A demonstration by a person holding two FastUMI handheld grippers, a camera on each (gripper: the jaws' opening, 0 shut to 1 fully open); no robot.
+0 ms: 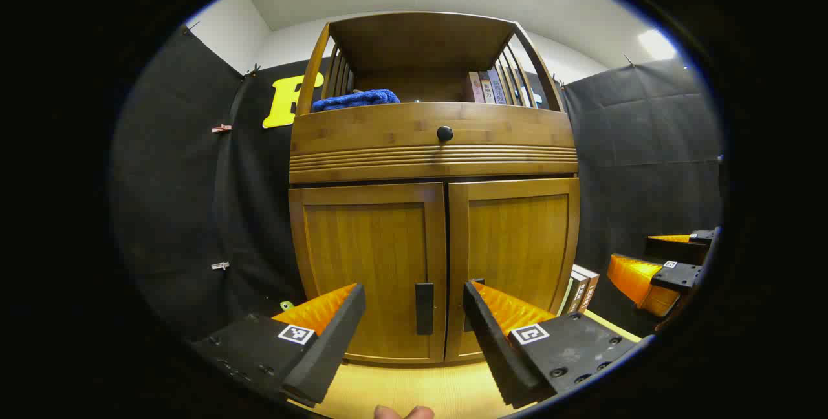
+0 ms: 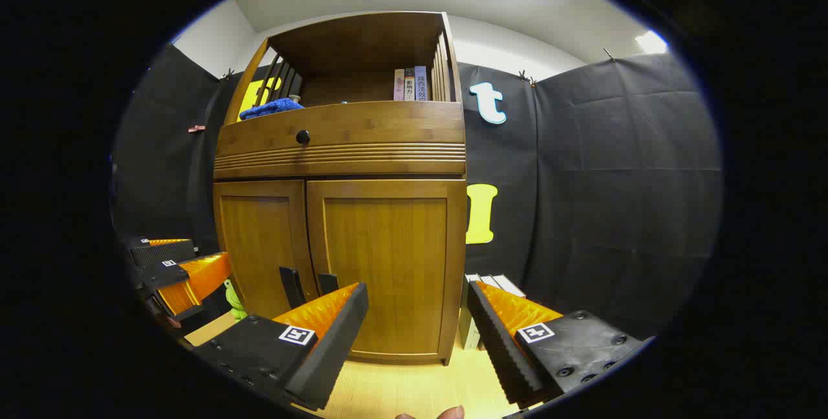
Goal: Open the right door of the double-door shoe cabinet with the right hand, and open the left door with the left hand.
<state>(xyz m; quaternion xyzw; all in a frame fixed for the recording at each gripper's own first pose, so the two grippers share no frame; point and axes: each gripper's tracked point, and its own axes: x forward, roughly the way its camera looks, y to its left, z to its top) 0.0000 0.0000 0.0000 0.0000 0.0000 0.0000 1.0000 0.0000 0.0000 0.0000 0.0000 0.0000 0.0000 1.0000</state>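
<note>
Holding both tongs wide open and empty, I see my left tongs facing the shoe cabinet with the left door ahead and its dark handle framed between the fingers, not yet touched. My right tongs point at the right door, but its handle lies off to their left, partly behind the left finger. Closing from here, I judge, would miss that handle or clip the left door's; swinging both doors together risks the two tongs colliding.
</note>
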